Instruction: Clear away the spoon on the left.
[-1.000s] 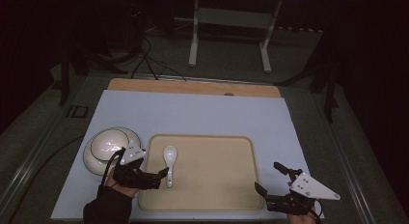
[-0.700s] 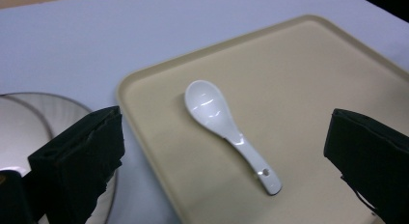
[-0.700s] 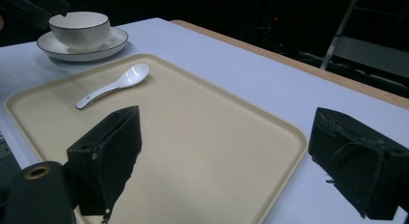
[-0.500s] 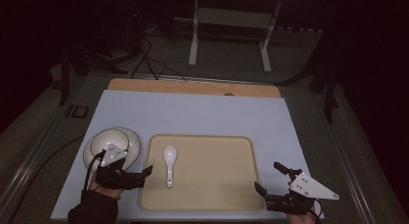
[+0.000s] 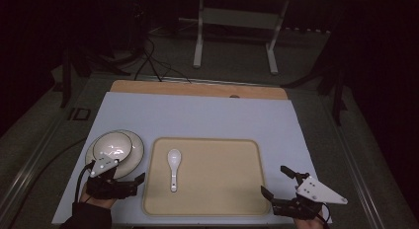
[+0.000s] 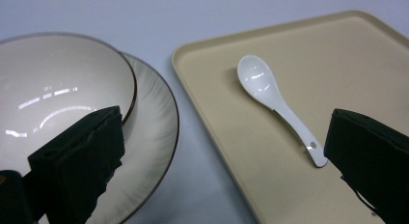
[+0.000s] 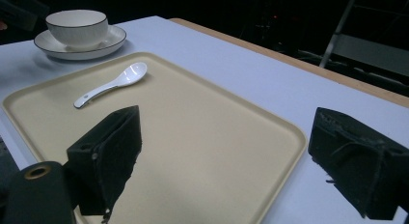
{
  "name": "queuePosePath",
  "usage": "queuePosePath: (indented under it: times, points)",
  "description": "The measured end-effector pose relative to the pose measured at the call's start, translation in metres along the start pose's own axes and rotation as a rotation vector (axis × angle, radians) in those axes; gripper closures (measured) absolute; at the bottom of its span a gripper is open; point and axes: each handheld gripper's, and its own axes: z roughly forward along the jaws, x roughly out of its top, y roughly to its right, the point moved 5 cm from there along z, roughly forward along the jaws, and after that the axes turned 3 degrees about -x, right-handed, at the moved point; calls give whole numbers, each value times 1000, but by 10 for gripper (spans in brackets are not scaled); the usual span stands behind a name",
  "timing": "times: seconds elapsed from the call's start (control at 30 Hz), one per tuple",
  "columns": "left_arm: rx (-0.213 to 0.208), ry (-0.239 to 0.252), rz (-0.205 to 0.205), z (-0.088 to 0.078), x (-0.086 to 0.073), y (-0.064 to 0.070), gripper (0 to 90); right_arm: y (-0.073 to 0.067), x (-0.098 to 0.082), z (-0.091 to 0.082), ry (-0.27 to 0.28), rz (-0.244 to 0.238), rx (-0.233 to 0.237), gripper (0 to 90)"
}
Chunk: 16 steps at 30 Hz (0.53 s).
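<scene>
Left tool point(image 5: 129, 182) with jaws apart and empty, nearer than right tool point(image 5: 279, 189), also apart, to bowl point(image 5: 113, 146) just ahead; spoon point(image 5: 173, 169) lengthwise on tray point(image 5: 217, 199).

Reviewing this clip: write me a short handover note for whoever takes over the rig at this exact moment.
Left tongs: open, holding nothing, at the table's near left between the plate and the tray.
Right tongs: open, holding nothing, at the tray's near right corner.
Things: the white spoon lies loose on the left part of the beige tray, bowl end away from the person. The bowl sits on the plate, left of the tray.
Done: spoon on the tray.
Left: probably bowl and plate, both off the tray; the left tongs are nearest them.
</scene>
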Motion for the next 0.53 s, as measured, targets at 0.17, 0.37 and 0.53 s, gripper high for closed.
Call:
queuePosePath:
  times: [0.17, 0.37, 0.53]
  points:
    - [-8, -10, -19, 5, -9, -3, 13, 2, -1, 0, -3, 7, -5, 115]
    - [-16, 5, -42, 6, -10, -4, 13, 3, -1, -2, 0, 8, -1, 116]
    - [-16, -6, -40, 7, -12, -5, 13, 3, -1, -2, -2, 4, 2, 116]
